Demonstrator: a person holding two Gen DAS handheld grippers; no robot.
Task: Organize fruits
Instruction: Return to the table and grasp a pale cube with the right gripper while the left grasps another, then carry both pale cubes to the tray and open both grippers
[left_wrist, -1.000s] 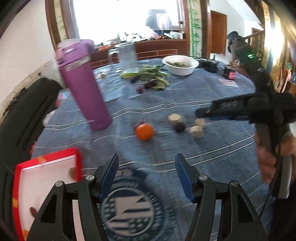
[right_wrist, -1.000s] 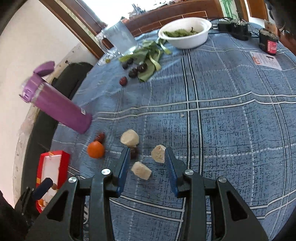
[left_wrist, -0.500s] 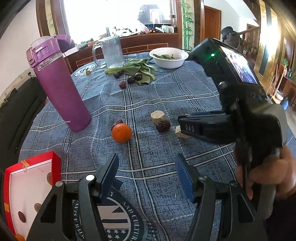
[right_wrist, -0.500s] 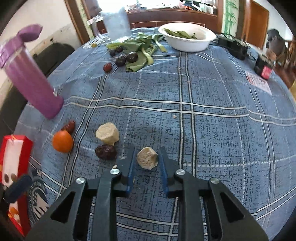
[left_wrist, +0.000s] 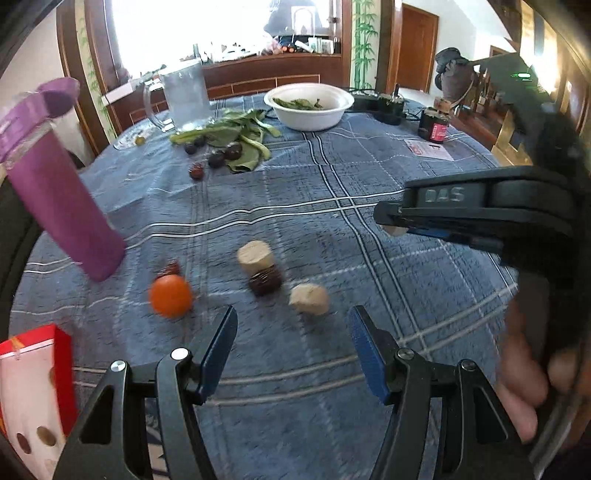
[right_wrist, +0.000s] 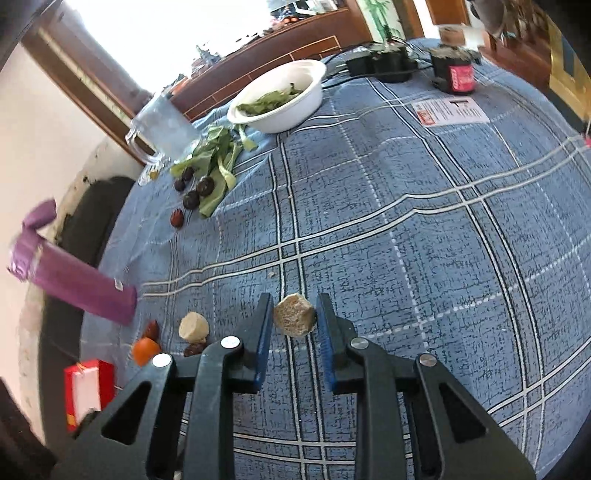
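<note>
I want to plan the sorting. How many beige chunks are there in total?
3: one in the right gripper jaws, one beside the dark fruit at, one before the left gripper at.

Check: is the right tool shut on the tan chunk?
Yes. The right tool grips the tan chunk between both pads, off the cloth.

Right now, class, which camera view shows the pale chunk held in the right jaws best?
The right wrist view: the pale chunk sits centred and sharp between the right gripper jaws. The left wrist view shows only a sliver of it under the gripper's side.
</note>
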